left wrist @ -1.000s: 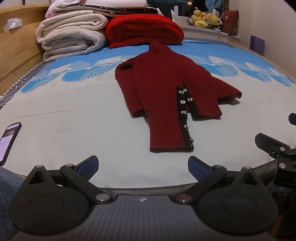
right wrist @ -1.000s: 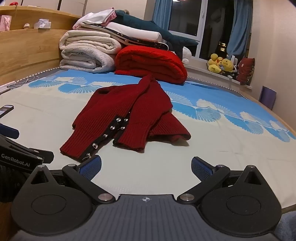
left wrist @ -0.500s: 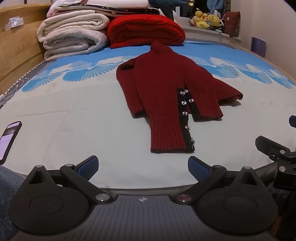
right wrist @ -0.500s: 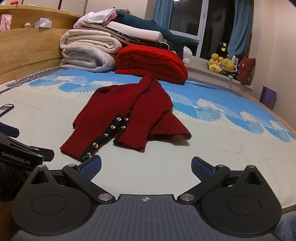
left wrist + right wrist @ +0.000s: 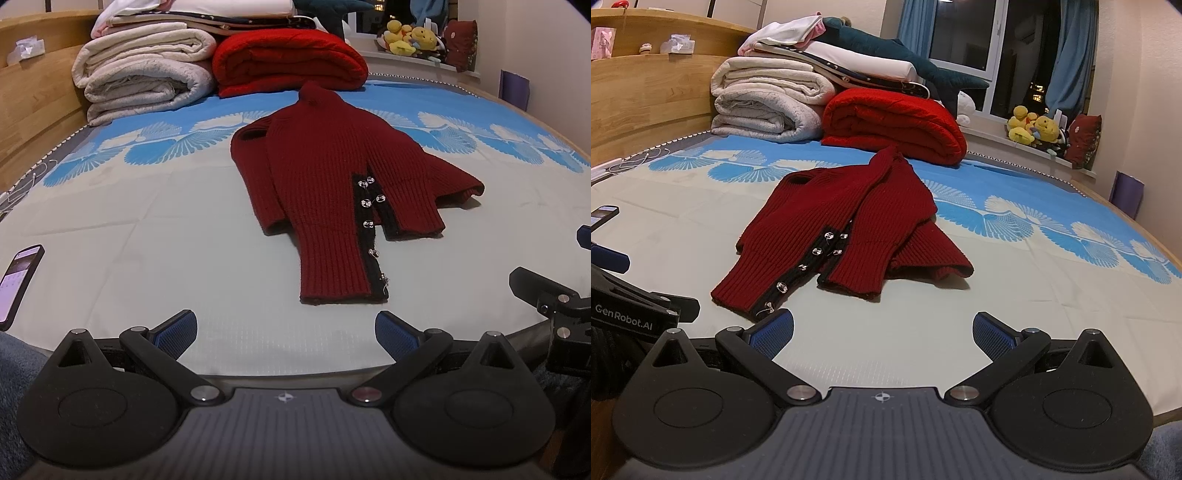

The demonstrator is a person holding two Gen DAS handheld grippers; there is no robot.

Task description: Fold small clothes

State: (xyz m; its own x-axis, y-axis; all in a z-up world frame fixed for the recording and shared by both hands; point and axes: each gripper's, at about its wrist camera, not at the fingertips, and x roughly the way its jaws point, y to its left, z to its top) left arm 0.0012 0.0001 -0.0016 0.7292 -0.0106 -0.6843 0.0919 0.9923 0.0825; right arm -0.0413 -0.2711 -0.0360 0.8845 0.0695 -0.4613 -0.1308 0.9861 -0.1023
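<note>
From the left wrist view, the left gripper (image 5: 284,328) hangs low over the near edge of the bed (image 5: 147,236), its blue-padded jaws spread wide with nothing between them; ahead of it the small dark red knitted garment (image 5: 325,206) lies on the pale sheet, its two legs pointing toward the camera, the snap-fastened black placket (image 5: 371,229) running between them, one leg reaching nearer than the other and a fold of knit bunched out to the right; compared with a second ago the garment sits a touch nearer and larger in view, so the gripper has crept forward only slightly and the cloth itself has not been disturbed; a phone (image 5: 18,284) rests at the left edge, and folded blankets (image 5: 147,81) with a red quilt (image 5: 291,55) are stacked by the headboard. From the right wrist view, the right gripper (image 5: 882,332) is likewise released and empty, its left pad just beside the hem of the nearer leg but, as far as I can tell, not touching; the drift here is equally small; my reading is that the folding has not begun, and both tools are merely closing in for a first grasp at the near hems.
</note>
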